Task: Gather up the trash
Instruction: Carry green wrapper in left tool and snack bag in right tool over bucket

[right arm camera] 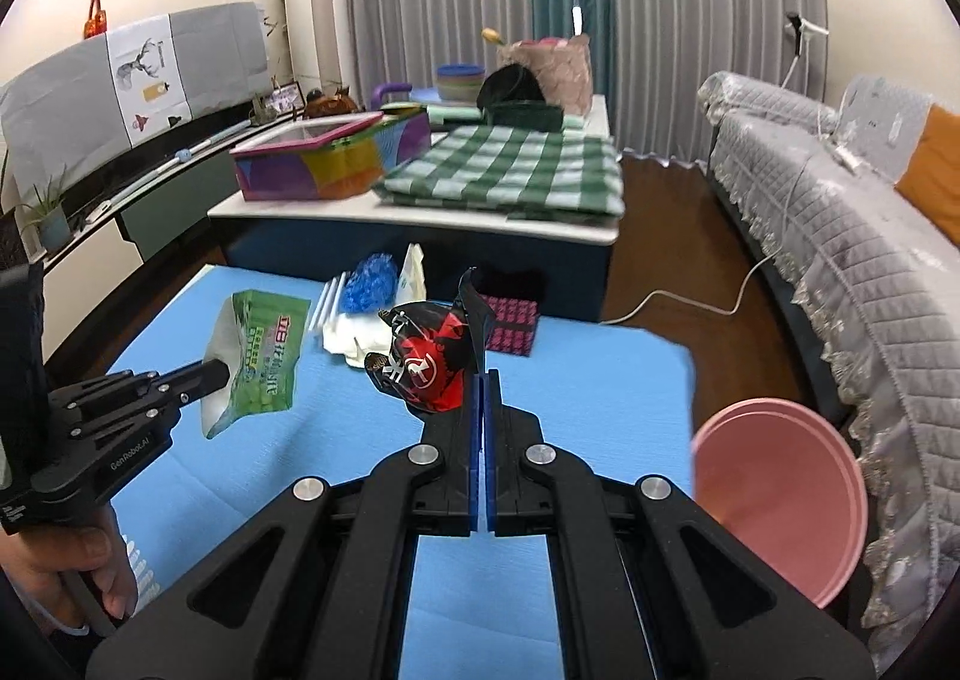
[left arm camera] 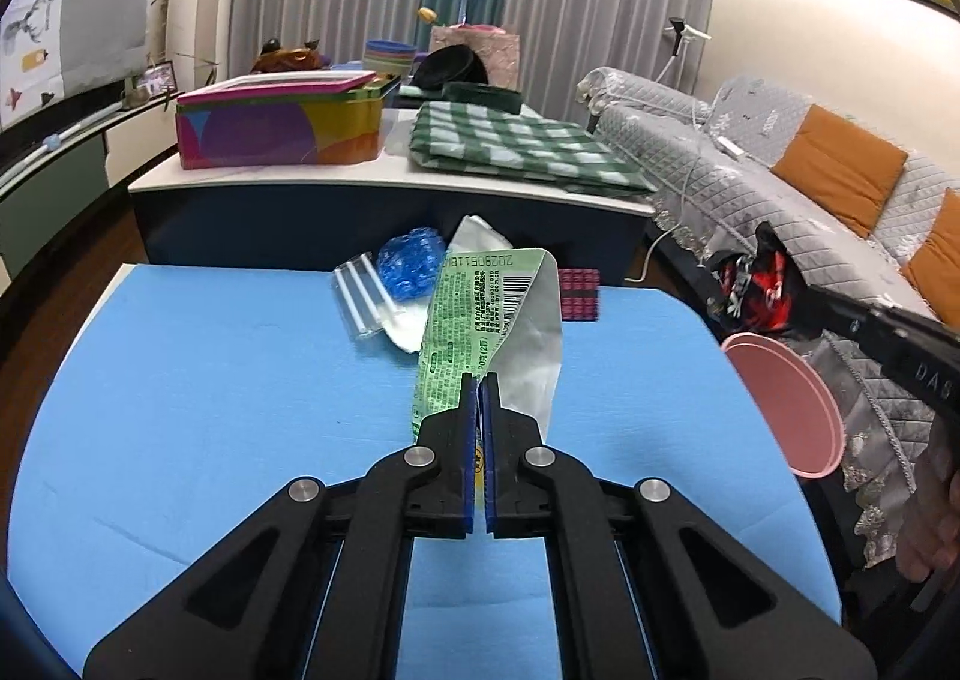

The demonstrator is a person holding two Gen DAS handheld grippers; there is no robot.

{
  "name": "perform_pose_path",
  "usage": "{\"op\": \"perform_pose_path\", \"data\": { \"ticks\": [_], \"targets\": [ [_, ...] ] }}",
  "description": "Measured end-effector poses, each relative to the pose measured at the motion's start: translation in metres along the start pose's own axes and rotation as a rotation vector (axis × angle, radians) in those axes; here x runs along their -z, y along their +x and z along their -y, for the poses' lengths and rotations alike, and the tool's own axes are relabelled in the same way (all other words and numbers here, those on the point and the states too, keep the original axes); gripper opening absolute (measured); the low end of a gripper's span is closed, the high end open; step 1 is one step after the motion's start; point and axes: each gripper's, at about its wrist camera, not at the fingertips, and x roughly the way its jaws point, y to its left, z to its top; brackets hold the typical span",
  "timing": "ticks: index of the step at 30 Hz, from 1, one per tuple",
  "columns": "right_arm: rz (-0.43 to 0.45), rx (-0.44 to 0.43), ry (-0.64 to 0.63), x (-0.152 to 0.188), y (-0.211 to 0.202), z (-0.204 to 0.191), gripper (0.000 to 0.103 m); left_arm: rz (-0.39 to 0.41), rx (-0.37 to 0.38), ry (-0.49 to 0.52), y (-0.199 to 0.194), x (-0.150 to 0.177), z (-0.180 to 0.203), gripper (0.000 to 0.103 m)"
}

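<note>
My left gripper (left arm camera: pixel 480 380) is shut on a green snack pouch (left arm camera: pixel 474 320) with a silver inside, held above the blue mat (left arm camera: pixel 210 380); the pouch also shows in the right wrist view (right arm camera: pixel 258 362). My right gripper (right arm camera: pixel 485 380) is shut on a red and black wrapper (right arm camera: pixel 429 368), held above the mat near its right side; it shows in the left wrist view (left arm camera: pixel 750 290). A pink bin (right arm camera: pixel 780 500) stands off the mat's right edge. More trash lies at the mat's far edge: a blue crumpled wrapper (left arm camera: pixel 411 263), clear plastic (left arm camera: pixel 360 299) and a dark pink-patterned packet (left arm camera: pixel 579 293).
A low table (left arm camera: pixel 390 188) behind the mat holds a colourful tin box (left arm camera: pixel 282 128) and a green checked cloth (left arm camera: pixel 522 146). A grey-covered sofa (right arm camera: pixel 840 212) runs along the right. A white cable (right arm camera: pixel 690 302) lies on the floor.
</note>
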Motion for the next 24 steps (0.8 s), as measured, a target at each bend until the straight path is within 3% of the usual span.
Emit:
{"op": "perform_pose_path", "data": {
  "ticks": [8, 24],
  "targets": [
    [0.037, 0.035, -0.009, -0.003, -0.030, 0.025, 0.001, 0.017, 0.030, 0.027, -0.012, 0.002, 0.020, 0.002],
    [0.063, 0.129, 0.116, 0.021, -0.032, 0.085, 0.001, 0.013, 0.093, 0.073, 0.001, 0.000, 0.065, 0.001]
  ]
}}
